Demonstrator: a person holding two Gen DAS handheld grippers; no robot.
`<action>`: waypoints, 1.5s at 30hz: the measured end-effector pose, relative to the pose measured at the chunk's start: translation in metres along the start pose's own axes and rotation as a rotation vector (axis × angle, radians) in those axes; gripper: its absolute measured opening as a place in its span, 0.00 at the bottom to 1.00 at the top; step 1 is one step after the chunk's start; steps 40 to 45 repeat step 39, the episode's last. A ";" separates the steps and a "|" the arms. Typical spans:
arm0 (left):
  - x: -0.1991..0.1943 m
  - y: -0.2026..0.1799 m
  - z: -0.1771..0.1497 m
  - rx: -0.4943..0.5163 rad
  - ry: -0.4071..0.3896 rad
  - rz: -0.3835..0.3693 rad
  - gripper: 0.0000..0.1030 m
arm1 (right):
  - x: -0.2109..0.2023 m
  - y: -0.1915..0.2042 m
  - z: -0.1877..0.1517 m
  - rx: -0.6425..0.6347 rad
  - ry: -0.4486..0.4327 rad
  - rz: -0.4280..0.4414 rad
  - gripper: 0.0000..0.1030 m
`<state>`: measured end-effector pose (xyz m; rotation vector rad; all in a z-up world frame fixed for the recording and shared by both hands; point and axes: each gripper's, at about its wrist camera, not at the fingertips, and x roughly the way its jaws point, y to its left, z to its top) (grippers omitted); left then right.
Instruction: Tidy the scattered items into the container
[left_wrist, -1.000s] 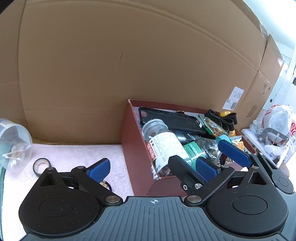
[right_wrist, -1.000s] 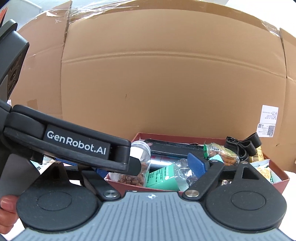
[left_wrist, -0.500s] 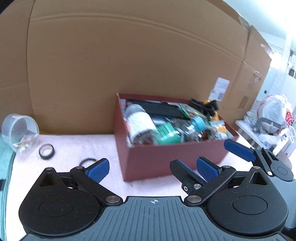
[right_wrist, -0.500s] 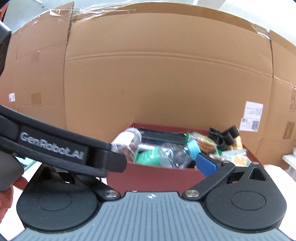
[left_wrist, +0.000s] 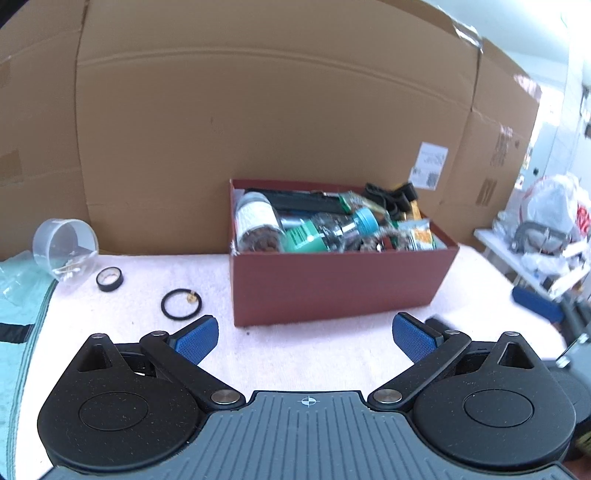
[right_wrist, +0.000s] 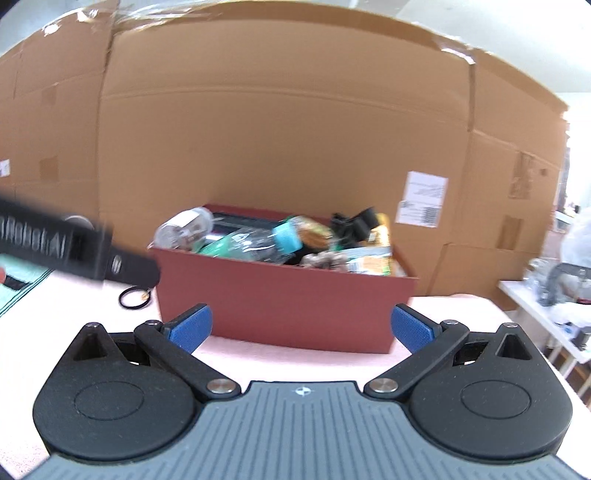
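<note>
A dark red box (left_wrist: 340, 280) full of items stands on the pink cloth; it also shows in the right wrist view (right_wrist: 280, 302). It holds a jar (left_wrist: 256, 225), a green-labelled bottle (left_wrist: 325, 232) and snack packets. Left of it on the cloth lie a black ring (left_wrist: 181, 304), a small tape roll (left_wrist: 109, 278) and a tipped clear cup (left_wrist: 66, 247). My left gripper (left_wrist: 304, 336) is open and empty, in front of the box. My right gripper (right_wrist: 301, 328) is open and empty, facing the box front.
A tall cardboard wall (left_wrist: 277, 110) stands behind the box. A teal cloth (left_wrist: 18, 306) lies at the left edge. A side table with a white bag (left_wrist: 550, 218) is at the right. The left gripper's body (right_wrist: 74, 247) crosses the right wrist view.
Both grippers have pulled back from over the box and now sit lower, in front of it. The box looks smaller and farther. Both jaws stay open.
</note>
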<state>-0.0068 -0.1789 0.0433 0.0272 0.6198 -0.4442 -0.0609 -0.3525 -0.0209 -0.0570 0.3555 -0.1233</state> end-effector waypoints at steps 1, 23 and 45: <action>-0.001 -0.003 -0.002 0.007 0.000 0.007 1.00 | -0.004 -0.003 0.001 0.005 -0.004 -0.004 1.00; -0.005 -0.024 -0.018 0.021 0.033 0.053 1.00 | -0.026 -0.023 -0.011 0.016 0.050 -0.070 1.00; -0.002 -0.026 -0.017 0.046 0.047 0.038 1.00 | -0.020 -0.025 -0.011 0.022 0.070 -0.058 1.00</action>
